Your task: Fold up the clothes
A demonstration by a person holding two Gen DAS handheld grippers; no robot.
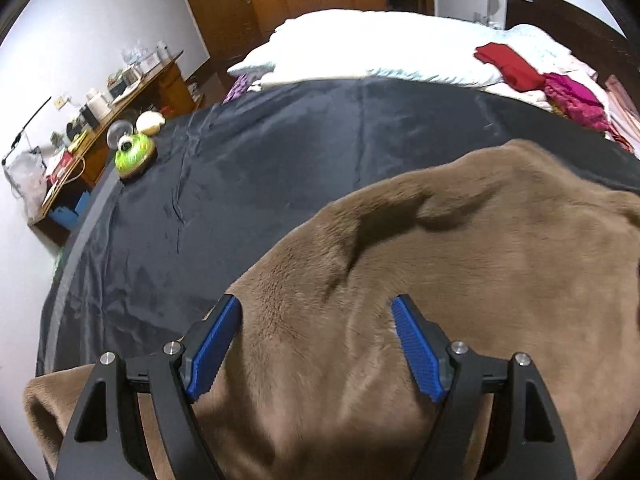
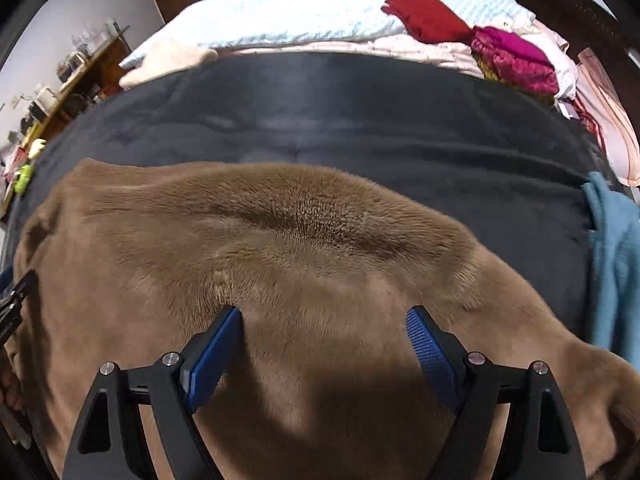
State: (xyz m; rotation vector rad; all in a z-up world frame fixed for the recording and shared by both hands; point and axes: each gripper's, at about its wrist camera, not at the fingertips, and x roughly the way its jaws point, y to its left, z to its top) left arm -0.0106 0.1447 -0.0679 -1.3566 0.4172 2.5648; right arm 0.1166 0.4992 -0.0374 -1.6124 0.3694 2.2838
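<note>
A brown fleece garment [image 1: 440, 264] lies spread on a dark grey blanket [image 1: 256, 152] that covers the bed. It also fills the near part of the right wrist view [image 2: 280, 248]. My left gripper [image 1: 316, 308] is open, just above the garment's near left part, holding nothing. My right gripper [image 2: 324, 316] is open, just above the garment's middle, holding nothing. The left gripper's dark finger shows at the left edge of the right wrist view [image 2: 16, 300].
A light blue cloth [image 2: 612, 264] lies at the garment's right. Red [image 2: 428, 18] and magenta [image 2: 516, 60] clothes and a white quilt [image 1: 380, 44] lie at the far end of the bed. A green toy [image 1: 134, 152] sits on the bed's left edge beside a cluttered desk [image 1: 104, 108].
</note>
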